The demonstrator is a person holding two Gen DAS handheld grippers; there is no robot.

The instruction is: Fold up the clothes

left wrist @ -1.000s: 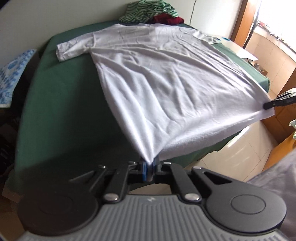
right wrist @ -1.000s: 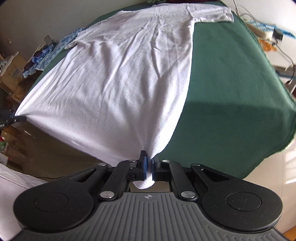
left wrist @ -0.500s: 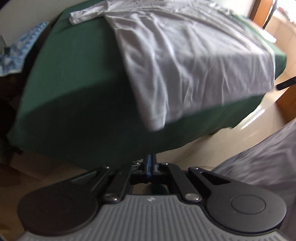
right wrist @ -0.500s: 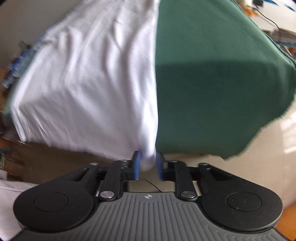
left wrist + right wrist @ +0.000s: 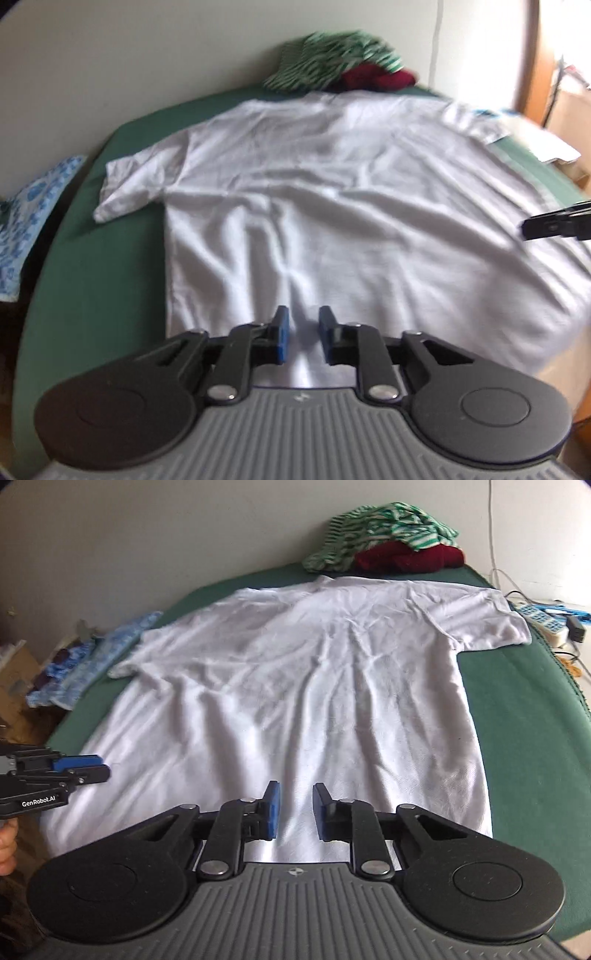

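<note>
1. Left wrist view showed my left hand-held gripper [image 5: 301,334] with its blue pads a little apart and opening; nothing was pinched between them, only white cloth lying beneath.
2. My right hand-held gripper [image 5: 294,809] stood the same way in its own view, pads parted with a narrow gap but closing, bare of any cloth, poised over the hem.
3. Just beyond both lay the white T-shirt [image 5: 303,686], spread flat with its hem nearest me and its collar toward the wall; the hem edge hung slightly over the near side of the green-covered worktop [image 5: 524,716].
4. Each sleeve stuck out sideways: one on the left [image 5: 129,184], one on the right [image 5: 487,620].
5. Shallow wrinkles ran lengthwise down the body, so I judged the spreading done and the first fold as the step in hand.
6. To do it well, I would pinch one layer pair cleanly at a side seam or sleeve edge, both grippers on the same side, lift low, and carry the edge across evenly so the crease ran straight from shoulder to hem.
7. Dragging could bunch the cloth, and the overhanging hem might slide off.
8. Farther back, a striped green garment [image 5: 384,524] lay on a dark red one [image 5: 410,559], touching the collar end, presumably waiting their turn.
9. A blue patterned cloth [image 5: 33,221] lay off to the left side.
</note>
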